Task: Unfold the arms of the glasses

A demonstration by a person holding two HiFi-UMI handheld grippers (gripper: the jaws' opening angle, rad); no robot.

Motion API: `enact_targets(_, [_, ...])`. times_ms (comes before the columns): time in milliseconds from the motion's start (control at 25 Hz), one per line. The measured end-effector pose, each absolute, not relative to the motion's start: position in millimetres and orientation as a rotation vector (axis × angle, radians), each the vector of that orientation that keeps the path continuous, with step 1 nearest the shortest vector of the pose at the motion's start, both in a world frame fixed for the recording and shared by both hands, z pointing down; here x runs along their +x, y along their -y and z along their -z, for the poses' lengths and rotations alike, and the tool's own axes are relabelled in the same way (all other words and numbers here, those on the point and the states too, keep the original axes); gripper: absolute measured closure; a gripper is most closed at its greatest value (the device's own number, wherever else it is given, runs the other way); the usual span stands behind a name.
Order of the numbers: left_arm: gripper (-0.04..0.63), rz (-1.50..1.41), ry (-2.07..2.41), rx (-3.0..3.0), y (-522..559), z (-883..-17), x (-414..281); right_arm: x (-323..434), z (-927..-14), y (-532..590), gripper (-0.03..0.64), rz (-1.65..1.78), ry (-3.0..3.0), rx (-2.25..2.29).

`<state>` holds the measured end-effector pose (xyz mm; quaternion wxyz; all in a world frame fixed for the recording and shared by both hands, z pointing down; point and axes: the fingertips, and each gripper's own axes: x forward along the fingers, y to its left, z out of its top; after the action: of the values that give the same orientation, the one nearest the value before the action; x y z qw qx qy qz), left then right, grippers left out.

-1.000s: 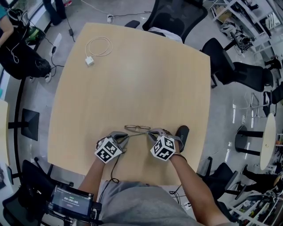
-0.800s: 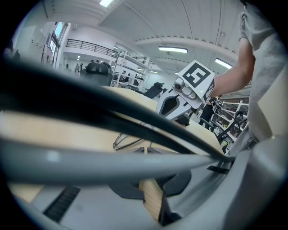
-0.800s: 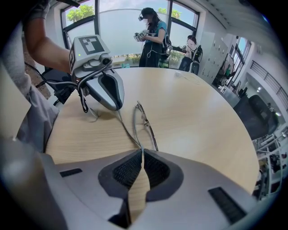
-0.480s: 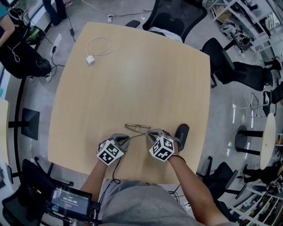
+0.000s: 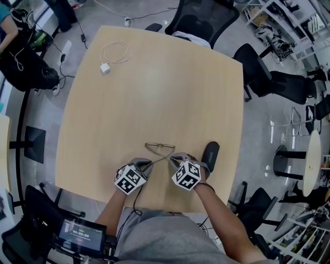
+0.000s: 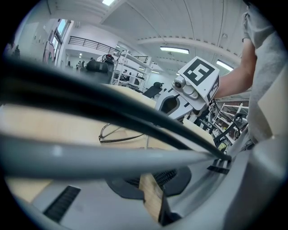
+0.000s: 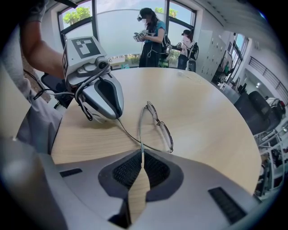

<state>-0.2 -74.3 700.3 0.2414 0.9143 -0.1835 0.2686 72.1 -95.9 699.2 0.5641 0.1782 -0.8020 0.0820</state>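
Glasses [image 5: 160, 148] on table [image 5: 154, 93], black case [image 5: 210, 153] nearby

Thin, dark wire-rimmed glasses [image 5: 160, 148] with clear lenses lie on a light wooden table [image 5: 154, 93], in the lower middle of the head view, near the table's bottom edge. The two slender arms are swung partway out from the lens front. They cross each other in an X just below it.

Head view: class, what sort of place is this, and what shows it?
Probably an open-plan office or lab workspace: a large pale wooden table, black swivel office chairs around it, and white metal shelving racks loaded with equipment beyond.
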Motion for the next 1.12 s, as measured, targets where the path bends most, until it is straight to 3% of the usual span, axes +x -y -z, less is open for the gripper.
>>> enact_targets(1120, [0.588,-0.627,0.493,2.439,27.6,-696.8,19.3,43.7,-710.9,25.1,0.594,-0.195,1.889,0.343])
